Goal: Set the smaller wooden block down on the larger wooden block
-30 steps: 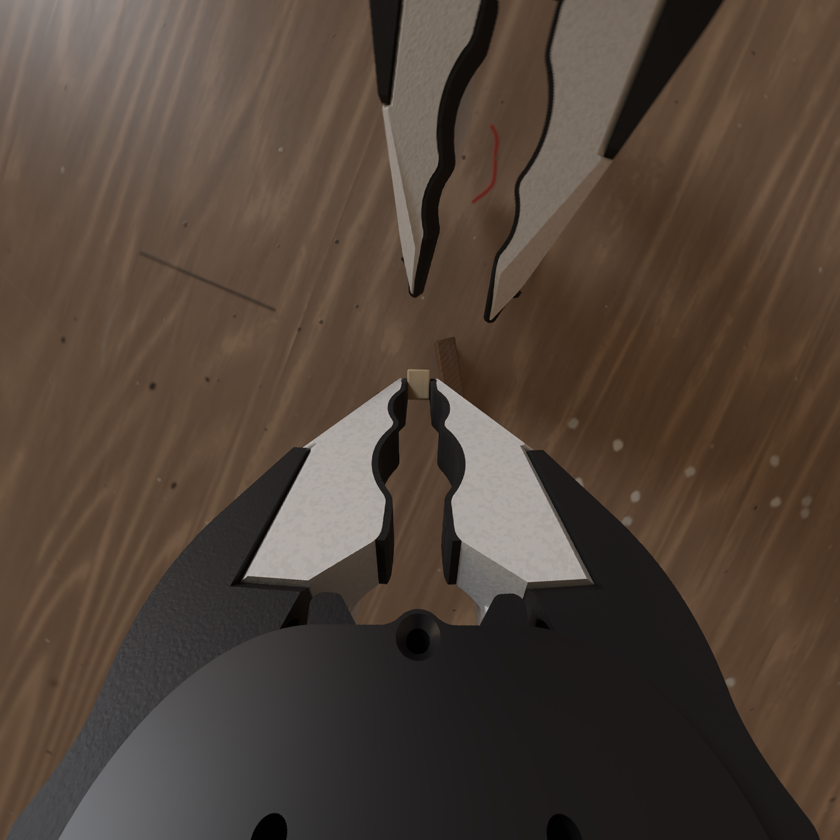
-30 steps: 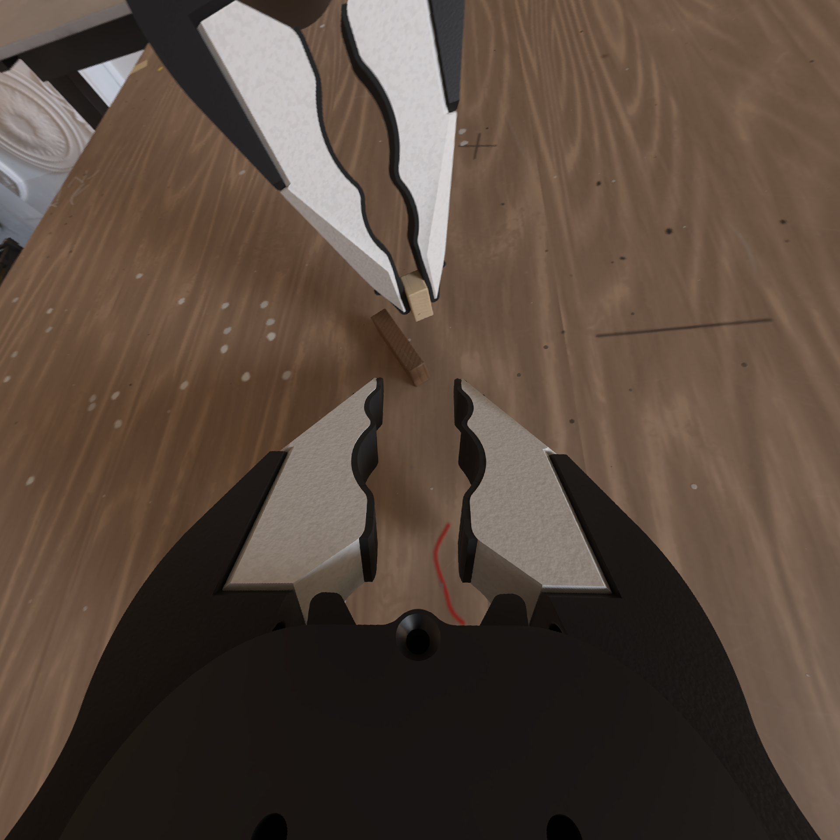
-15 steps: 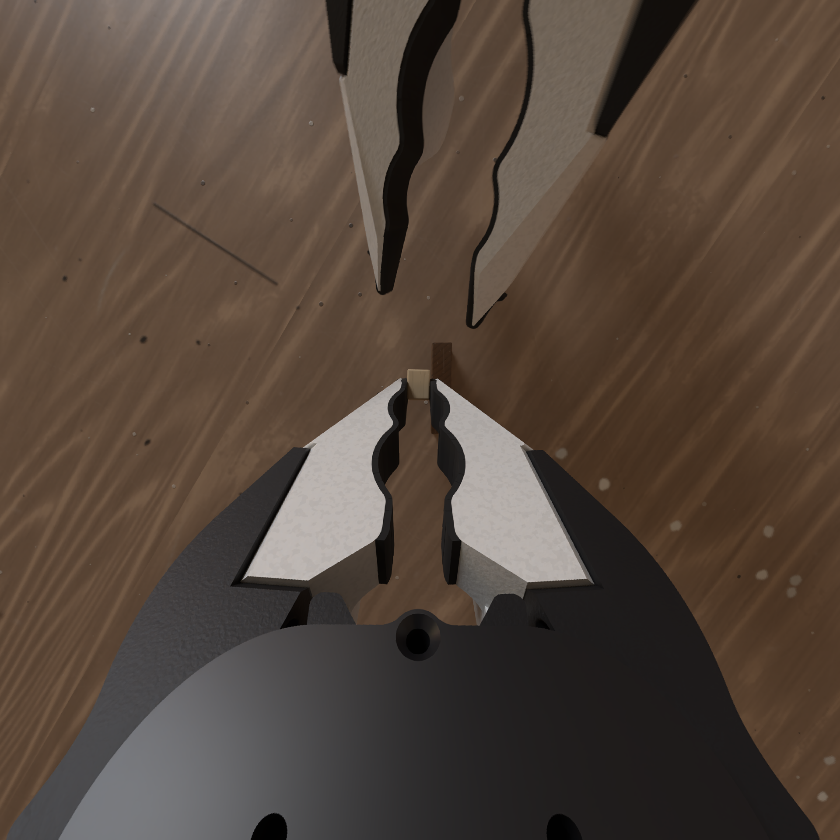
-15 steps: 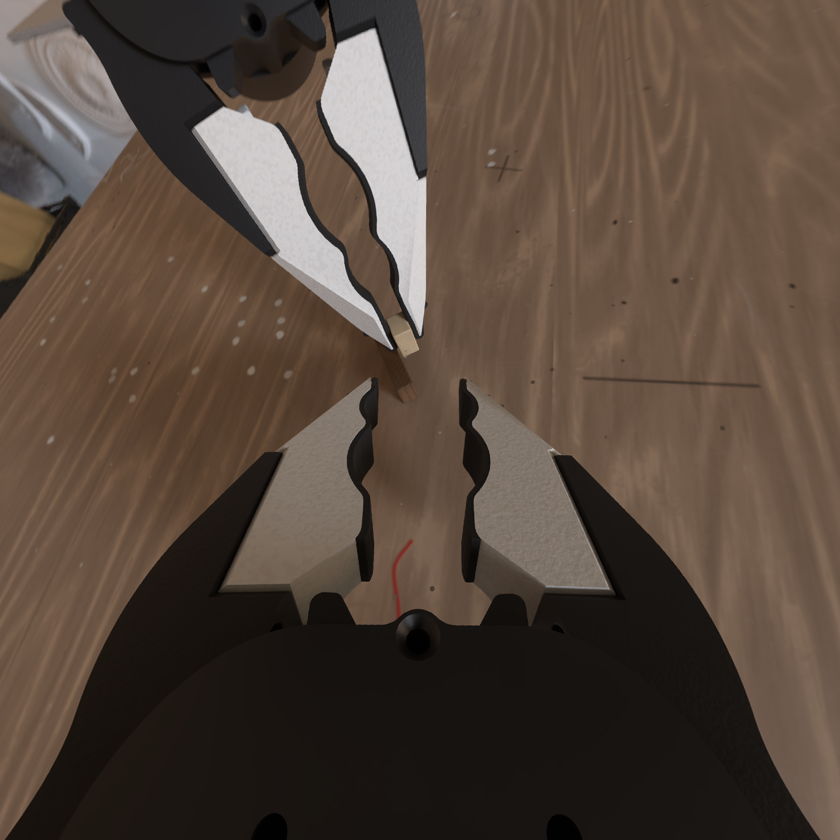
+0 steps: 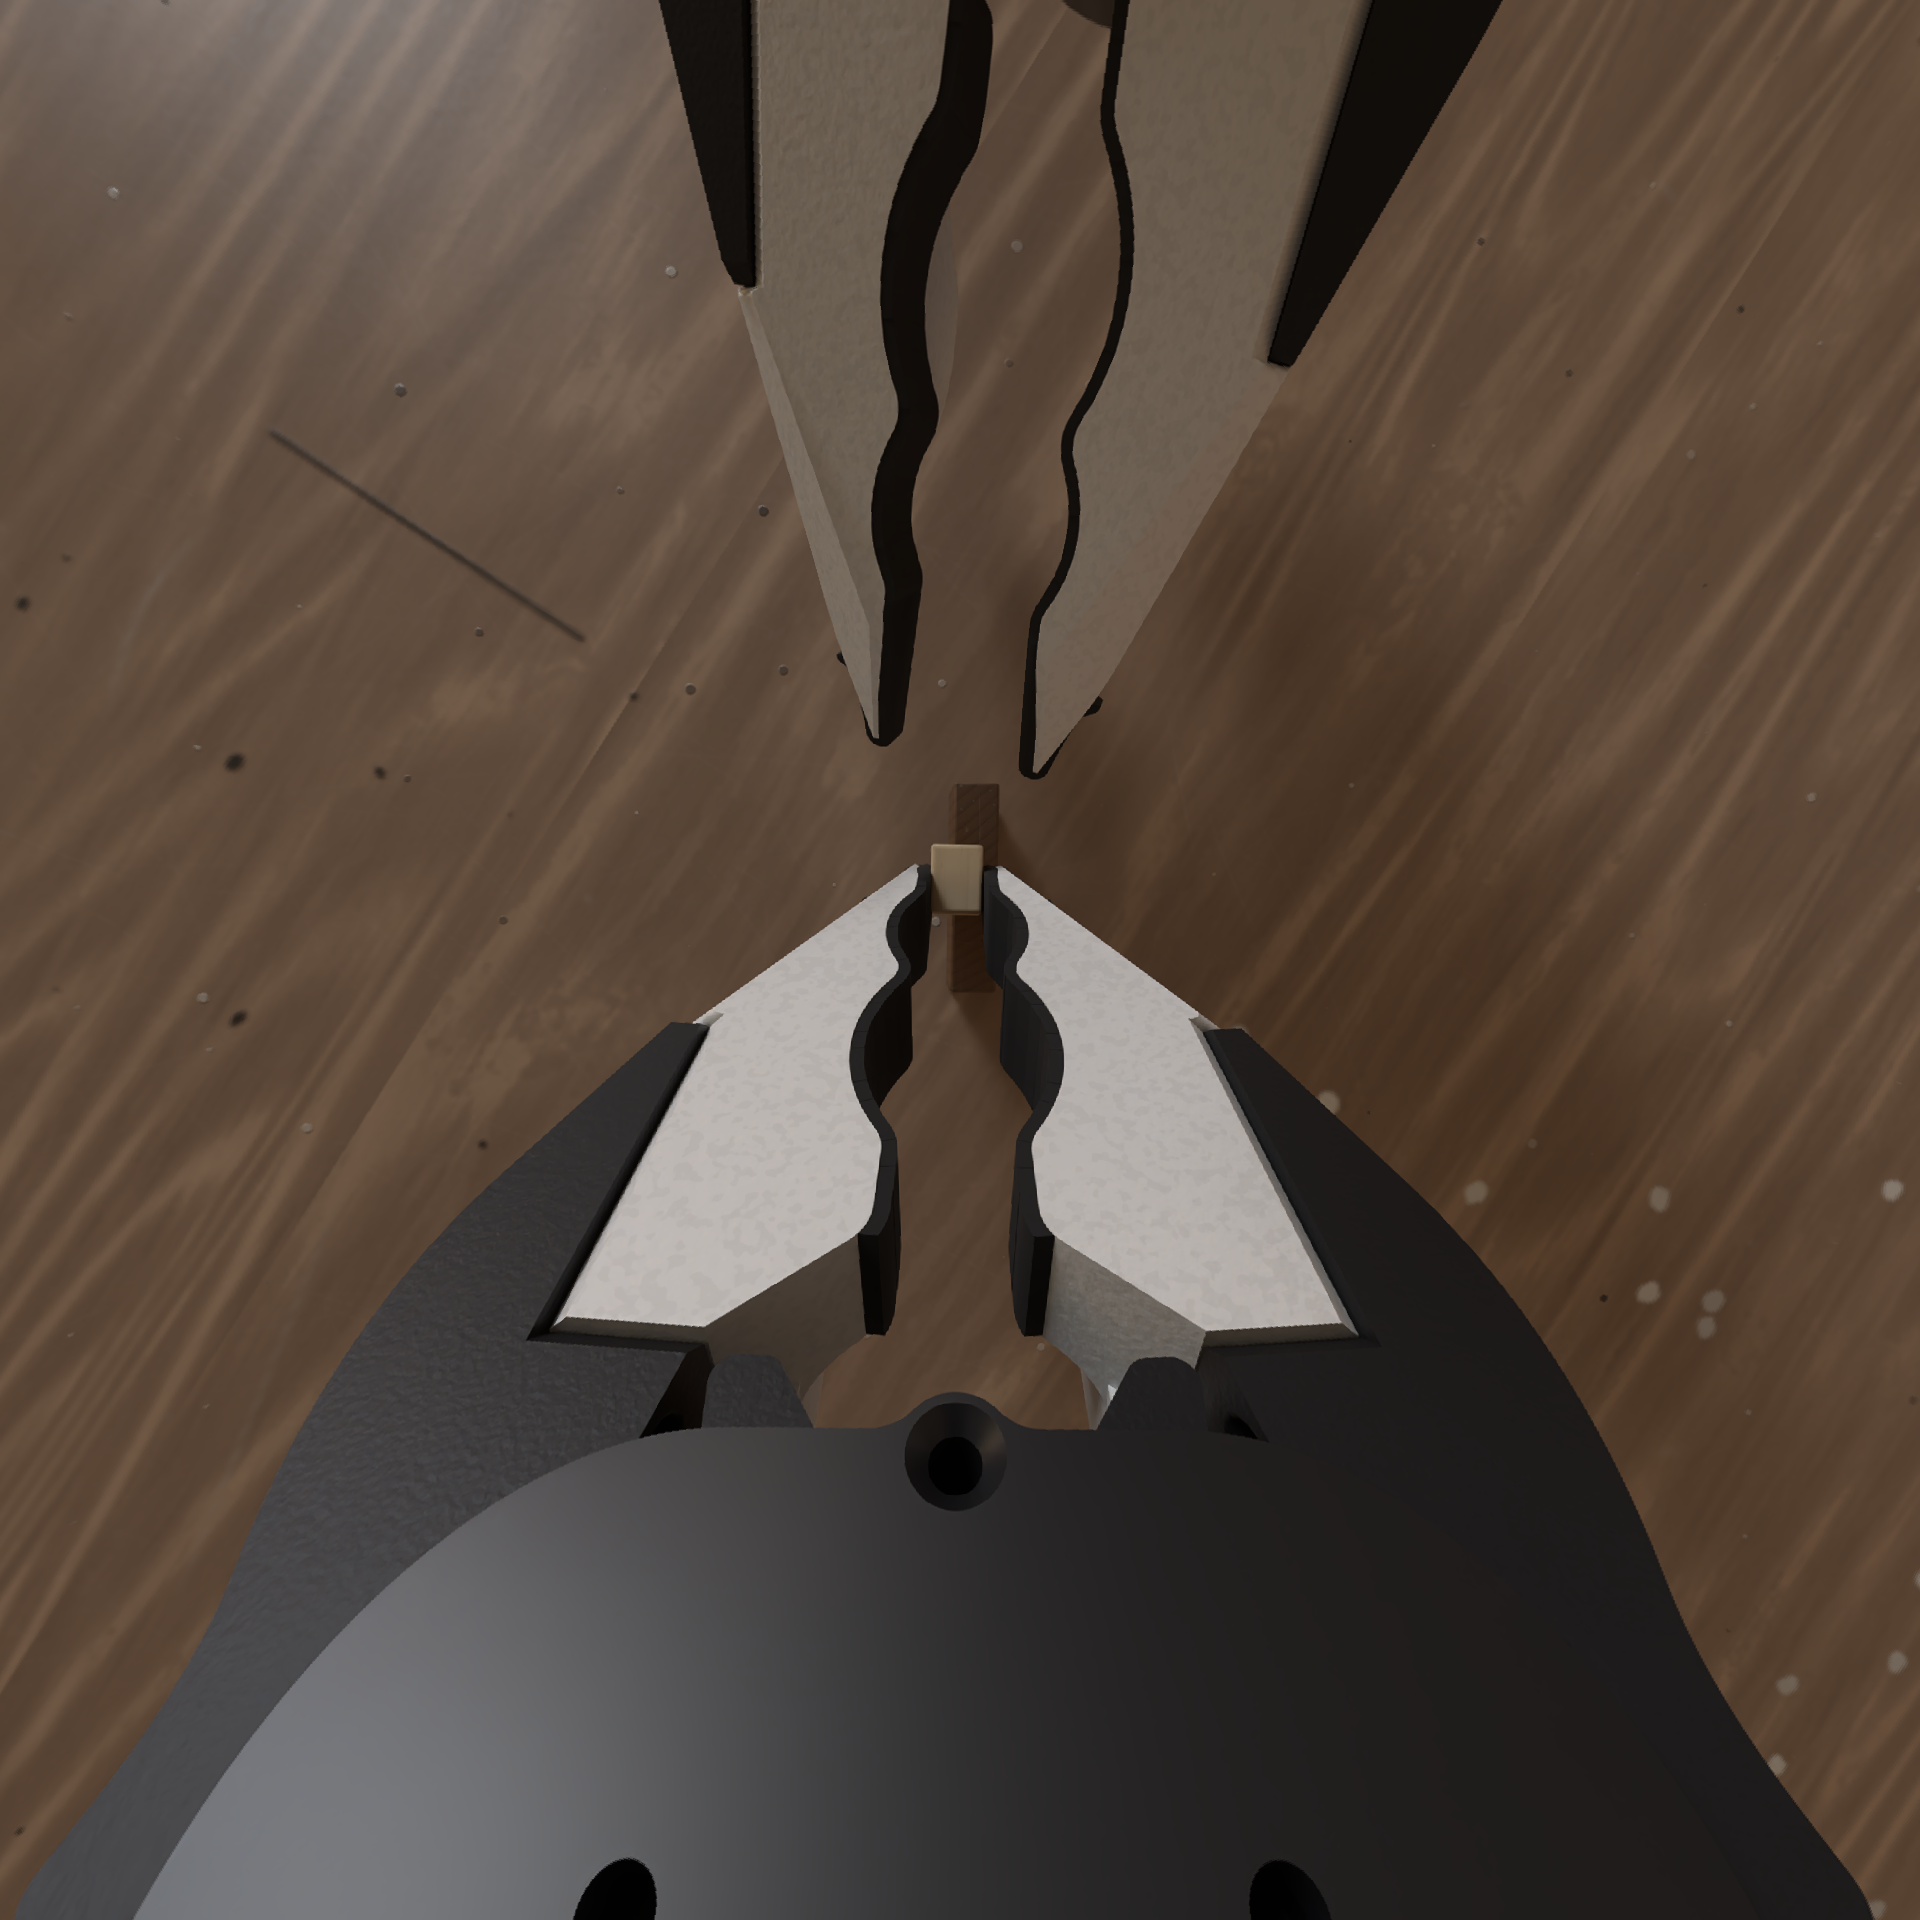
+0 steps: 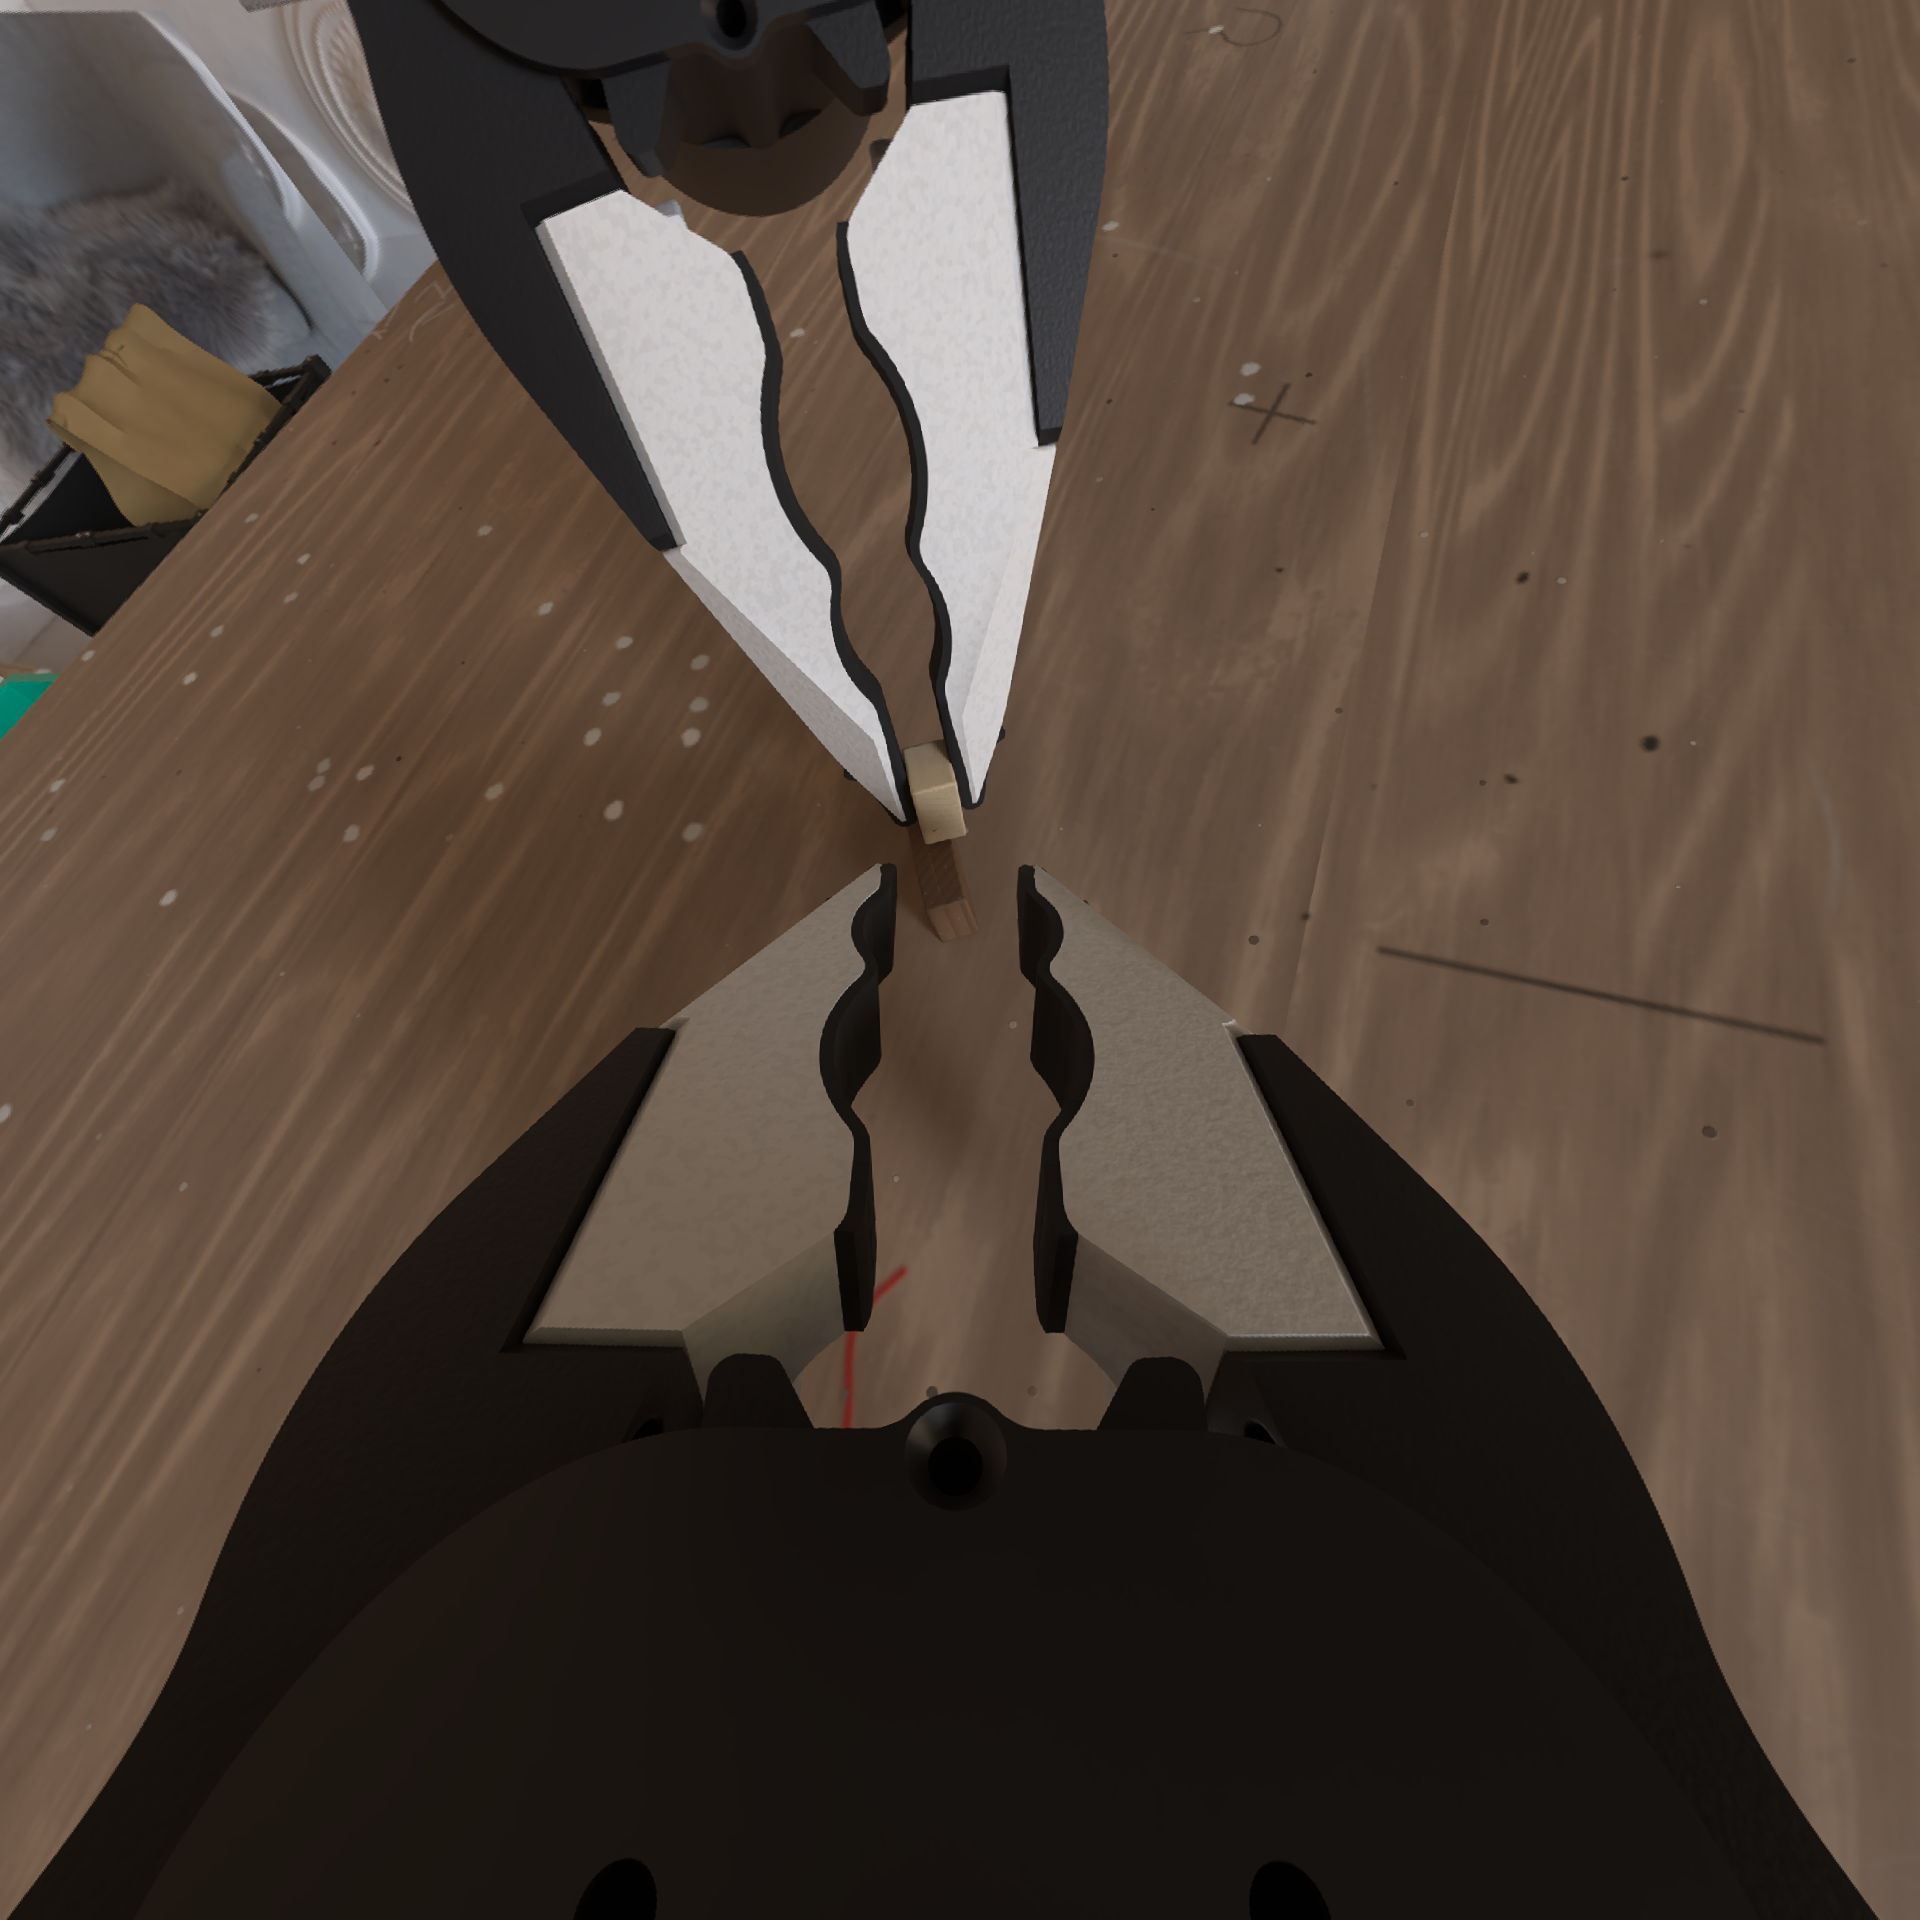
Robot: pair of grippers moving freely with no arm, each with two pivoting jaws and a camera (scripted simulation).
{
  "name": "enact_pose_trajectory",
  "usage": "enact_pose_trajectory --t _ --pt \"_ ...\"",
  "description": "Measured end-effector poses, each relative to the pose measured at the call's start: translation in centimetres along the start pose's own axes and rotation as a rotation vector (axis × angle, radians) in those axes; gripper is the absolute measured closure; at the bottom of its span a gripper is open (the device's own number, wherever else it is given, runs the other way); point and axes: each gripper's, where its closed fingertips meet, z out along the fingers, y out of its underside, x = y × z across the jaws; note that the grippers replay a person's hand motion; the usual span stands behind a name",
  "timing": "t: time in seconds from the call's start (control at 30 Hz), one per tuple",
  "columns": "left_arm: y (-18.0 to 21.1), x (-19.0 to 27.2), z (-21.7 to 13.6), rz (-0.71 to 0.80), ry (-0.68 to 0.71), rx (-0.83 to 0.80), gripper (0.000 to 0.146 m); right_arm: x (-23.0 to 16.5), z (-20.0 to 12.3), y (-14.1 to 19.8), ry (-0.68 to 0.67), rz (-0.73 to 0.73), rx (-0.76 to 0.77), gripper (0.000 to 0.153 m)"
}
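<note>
My left gripper (image 5: 957,883) is shut on the smaller, pale wooden block (image 5: 957,873) at its fingertips. It holds the block just over the larger, darker wooden block (image 5: 975,831), a narrow bar lying on the table. In the right wrist view the pale block (image 6: 937,805) hangs in the left gripper (image 6: 935,805) right above the far end of the dark bar (image 6: 948,899); whether they touch I cannot tell. My right gripper (image 6: 954,883) is open and empty, its tips on either side of the bar's near end. It also shows in the left wrist view (image 5: 956,753).
The brown wooden table (image 6: 1455,727) carries pen marks, a dark line (image 6: 1600,995) and a red scribble (image 6: 857,1340). Past its left edge stand a black crate with a tan bag (image 6: 145,436) and a grey fur-covered white seat (image 6: 135,260).
The left gripper has carried the pale block sideways until it hangs over the dark bar. The right gripper has closed in, its open tips now flanking the bar's end.
</note>
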Motion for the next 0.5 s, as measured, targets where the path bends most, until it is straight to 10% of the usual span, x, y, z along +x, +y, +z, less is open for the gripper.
enact_pose_trajectory --t 0.37,0.5 --pt "0.0 0.4 -1.4 0.023 0.018 0.113 0.118 -1.3 -0.6 -0.3 -0.064 -0.050 0.047 0.130" --pt "0.2 1.7 -2.1 0.012 -0.068 0.217 0.105 -1.3 -1.3 -0.4 -0.085 -0.043 0.080 0.153"
